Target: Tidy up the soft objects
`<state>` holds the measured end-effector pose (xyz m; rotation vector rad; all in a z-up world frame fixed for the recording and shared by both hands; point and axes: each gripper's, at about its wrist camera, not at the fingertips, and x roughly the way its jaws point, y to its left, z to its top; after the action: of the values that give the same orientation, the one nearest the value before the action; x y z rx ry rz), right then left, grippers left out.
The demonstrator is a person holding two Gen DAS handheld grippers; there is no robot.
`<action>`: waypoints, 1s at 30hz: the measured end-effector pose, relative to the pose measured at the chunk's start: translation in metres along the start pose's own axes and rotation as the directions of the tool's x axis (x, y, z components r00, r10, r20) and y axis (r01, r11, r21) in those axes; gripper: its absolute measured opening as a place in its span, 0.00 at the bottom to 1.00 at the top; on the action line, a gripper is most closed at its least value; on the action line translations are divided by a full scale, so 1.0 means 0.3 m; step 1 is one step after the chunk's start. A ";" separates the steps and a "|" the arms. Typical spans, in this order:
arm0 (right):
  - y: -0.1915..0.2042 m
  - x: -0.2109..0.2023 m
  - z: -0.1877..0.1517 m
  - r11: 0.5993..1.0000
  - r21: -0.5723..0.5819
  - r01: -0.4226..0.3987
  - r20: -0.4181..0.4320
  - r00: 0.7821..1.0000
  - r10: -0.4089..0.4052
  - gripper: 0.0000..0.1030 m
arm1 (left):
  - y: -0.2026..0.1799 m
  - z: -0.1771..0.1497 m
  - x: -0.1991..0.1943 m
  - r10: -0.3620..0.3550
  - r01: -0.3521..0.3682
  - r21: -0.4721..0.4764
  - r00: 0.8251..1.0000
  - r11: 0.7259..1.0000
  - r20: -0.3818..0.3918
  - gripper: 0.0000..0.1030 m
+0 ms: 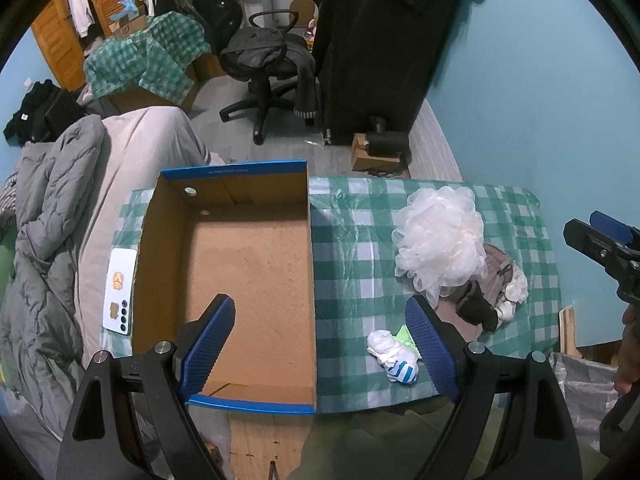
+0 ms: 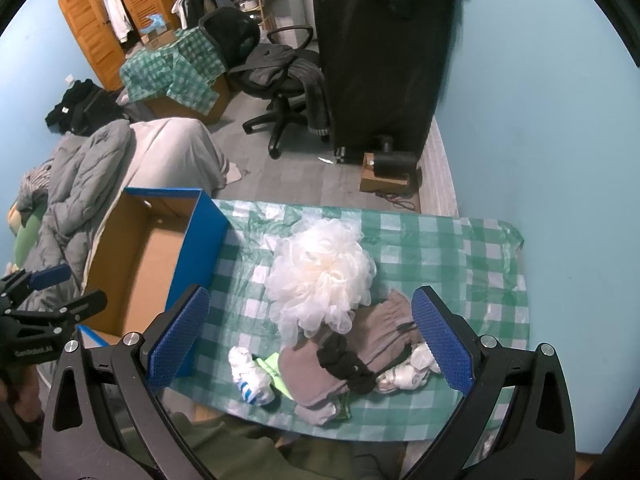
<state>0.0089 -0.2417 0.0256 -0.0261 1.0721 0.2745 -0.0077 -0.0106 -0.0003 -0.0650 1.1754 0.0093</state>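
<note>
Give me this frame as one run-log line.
left gripper: open, over box | right gripper: open, over soft pile | box: holds nothing | loofah: on table

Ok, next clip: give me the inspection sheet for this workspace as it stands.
Surface: table with a green checked cloth, wrinkled.
Job's things: cardboard box on the left of the cloth, nothing inside it; white mesh pouf, brown cloth, black scrunchie, rolled white sock with blue stripes, green scrap, and white bundle heaped beside it.
Clutter: phone left of the box.
Grippers: left gripper open above the box's near edge; right gripper open over the heap; neither touches anything.
Cables: thin wires on the floor by a wooden block.
Surroundings: office chair, bedding, wardrobe.
</note>
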 end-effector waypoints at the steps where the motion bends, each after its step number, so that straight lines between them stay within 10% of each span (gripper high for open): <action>1: -0.002 0.001 0.000 1.000 -0.001 -0.002 0.000 1.000 0.002 0.98 | -0.002 0.000 0.001 0.000 0.000 -0.002 1.000 1.000 -0.001 0.86; 30: 0.002 0.009 -0.004 1.000 -0.001 -0.012 -0.005 1.000 0.012 0.98 | -0.018 0.001 -0.002 -0.012 0.012 0.012 1.000 1.000 -0.003 0.86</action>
<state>0.0090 -0.2408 0.0228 -0.0212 1.0777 0.2861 -0.0073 -0.0159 0.0006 -0.0613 1.1783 -0.0087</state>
